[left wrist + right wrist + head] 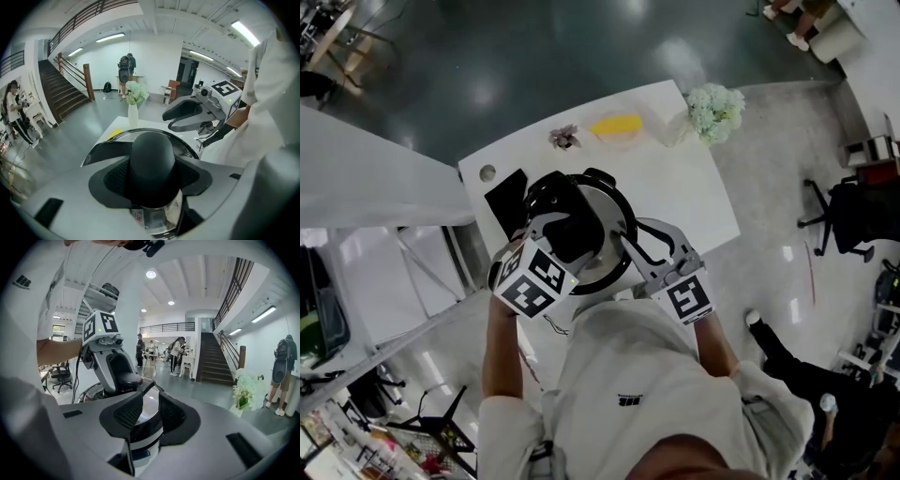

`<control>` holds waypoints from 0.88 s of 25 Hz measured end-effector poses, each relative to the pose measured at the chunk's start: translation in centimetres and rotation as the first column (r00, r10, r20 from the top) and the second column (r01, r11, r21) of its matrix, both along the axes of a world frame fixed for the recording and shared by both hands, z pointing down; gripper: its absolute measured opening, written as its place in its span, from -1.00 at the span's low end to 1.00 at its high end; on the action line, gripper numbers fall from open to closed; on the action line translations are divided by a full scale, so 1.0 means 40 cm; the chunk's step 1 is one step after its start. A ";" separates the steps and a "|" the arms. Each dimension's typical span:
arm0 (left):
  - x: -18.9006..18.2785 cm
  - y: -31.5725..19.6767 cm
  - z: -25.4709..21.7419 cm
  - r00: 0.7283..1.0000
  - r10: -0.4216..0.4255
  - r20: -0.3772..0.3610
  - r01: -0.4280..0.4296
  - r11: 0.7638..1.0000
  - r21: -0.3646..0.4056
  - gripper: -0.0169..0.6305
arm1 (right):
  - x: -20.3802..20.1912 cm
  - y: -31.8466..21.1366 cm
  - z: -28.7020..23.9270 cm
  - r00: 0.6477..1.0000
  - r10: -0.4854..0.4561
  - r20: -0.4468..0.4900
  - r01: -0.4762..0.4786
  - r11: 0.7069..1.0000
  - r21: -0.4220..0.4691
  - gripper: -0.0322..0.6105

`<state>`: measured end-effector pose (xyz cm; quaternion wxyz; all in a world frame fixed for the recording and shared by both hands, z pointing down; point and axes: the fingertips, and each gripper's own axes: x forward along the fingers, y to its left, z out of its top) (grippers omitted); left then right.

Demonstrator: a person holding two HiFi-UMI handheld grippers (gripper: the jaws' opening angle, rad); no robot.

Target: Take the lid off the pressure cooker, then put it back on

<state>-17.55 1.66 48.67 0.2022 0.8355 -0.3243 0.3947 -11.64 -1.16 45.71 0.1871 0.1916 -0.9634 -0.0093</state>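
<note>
The left hand-held gripper [551, 232] is clamped wide round the black knob [152, 159] of the lid [607, 208], which looks seated on the pressure cooker [621, 270] mid-tabletop [694, 197]. The right hand-held gripper [151, 411], at the cooker's 3 o'clock, is narrowly parted at its rim; I can't tell whether it grips. Probably a twist step, which calls for a steadied pot. A black slab [506, 202] crowds 9 o'clock, there is bare room at 3, and the tabletop edge is close at 6.

Between my left jaws the knob [152, 164] is smooth, matt black plastic. Beyond it the lid [185, 144] is polished, mirror-bright metal. My pads [115, 177] look like ribbed black rubber, set in a smooth grey plastic shell [61, 187].
</note>
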 end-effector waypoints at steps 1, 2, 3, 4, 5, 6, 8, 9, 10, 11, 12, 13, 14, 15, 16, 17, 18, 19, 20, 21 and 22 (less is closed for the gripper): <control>-0.005 0.002 0.002 1.000 0.006 0.000 -0.006 1.000 -0.003 -0.06 | -0.005 0.003 0.001 1.000 0.002 0.000 -0.002 1.000 -0.003 -0.57; -0.009 0.003 0.005 1.000 0.013 0.001 -0.013 1.000 -0.007 -0.06 | -0.008 0.005 0.002 1.000 0.003 -0.001 -0.003 1.000 -0.005 -0.57; -0.012 0.005 0.007 1.000 0.021 0.001 -0.021 1.000 -0.010 -0.06 | -0.011 0.008 0.004 1.000 0.004 -0.003 -0.004 1.000 -0.007 -0.57; -0.015 0.007 0.010 1.000 0.028 0.002 -0.028 0.999 -0.014 -0.06 | -0.014 0.010 0.005 1.000 0.005 -0.006 -0.005 1.000 -0.009 -0.57; -0.018 0.009 0.014 0.999 0.036 0.002 -0.036 0.999 -0.017 -0.06 | -0.016 0.012 0.007 1.000 0.006 -0.008 -0.006 1.000 -0.010 -0.57; -0.023 0.010 0.019 0.999 0.042 0.001 -0.042 0.999 -0.019 -0.06 | -0.019 0.013 0.010 1.000 0.006 -0.012 -0.006 1.000 -0.009 -0.57; -0.033 0.010 0.028 0.999 0.053 -0.003 -0.053 0.998 -0.019 -0.06 | -0.027 0.013 0.015 1.000 0.011 -0.021 -0.011 1.000 -0.017 -0.57; -0.037 0.010 0.031 0.998 0.059 -0.006 -0.059 0.998 -0.019 -0.06 | -0.029 0.014 0.017 0.999 0.021 -0.026 -0.022 0.999 -0.032 -0.57; -0.039 0.010 0.033 0.998 0.066 -0.009 -0.066 0.998 -0.018 -0.06 | -0.030 0.015 0.018 0.999 0.033 -0.032 -0.035 0.998 -0.050 -0.57; -0.038 0.011 0.035 0.997 0.074 -0.010 -0.075 0.997 -0.018 -0.06 | -0.030 0.016 0.019 0.999 0.039 -0.036 -0.041 0.997 -0.058 -0.57; -0.037 0.011 0.036 0.996 0.084 -0.011 -0.084 0.996 -0.016 -0.06 | -0.029 0.017 0.020 0.999 0.038 -0.037 -0.040 0.998 -0.055 -0.57; -0.037 0.012 0.037 0.996 0.093 -0.013 -0.093 0.996 -0.015 -0.06 | -0.030 0.017 0.022 0.999 0.035 -0.035 -0.037 0.998 -0.048 -0.57; -0.037 0.011 0.038 0.995 0.101 -0.015 -0.101 0.995 -0.014 -0.06 | -0.033 0.016 0.024 0.999 0.031 -0.033 -0.032 0.999 -0.041 -0.57; -0.038 0.011 0.039 0.994 0.109 -0.019 -0.109 0.994 -0.013 -0.06 | -0.036 0.015 0.025 0.999 0.030 -0.031 -0.031 0.999 -0.037 -0.57; -0.039 0.010 0.042 0.993 0.118 -0.021 -0.119 0.993 -0.013 -0.06 | -0.039 0.015 0.026 0.999 0.032 -0.034 -0.033 0.999 -0.042 -0.57; -0.037 0.010 0.045 0.991 0.129 -0.020 -0.130 0.991 -0.014 -0.06 | -0.040 0.015 0.027 0.999 0.033 -0.037 -0.035 0.998 -0.045 -0.57; -0.034 0.012 0.050 0.990 0.142 -0.017 -0.142 0.990 -0.016 -0.06 | -0.041 0.016 0.028 0.999 0.029 -0.038 -0.030 0.999 -0.039 -0.57; -0.030 0.013 0.055 0.988 0.153 -0.012 -0.153 0.988 -0.017 -0.06 | -0.041 0.016 0.028 0.999 0.023 -0.038 -0.024 0.999 -0.030 -0.57; -0.027 0.014 0.059 0.987 0.162 -0.010 -0.162 0.987 -0.017 -0.06 | -0.042 0.016 0.028 0.999 0.019 -0.037 -0.020 1.000 -0.025 -0.57; -0.026 0.015 0.061 0.986 0.167 -0.010 -0.167 0.986 -0.016 -0.06 | -0.043 0.016 0.029 0.999 0.017 -0.037 -0.018 1.000 -0.022 -0.57; -0.026 0.014 0.063 0.986 0.168 -0.012 -0.169 0.986 -0.015 -0.06 | -0.045 0.015 0.029 0.999 0.016 -0.036 -0.017 1.000 -0.021 -0.57</control>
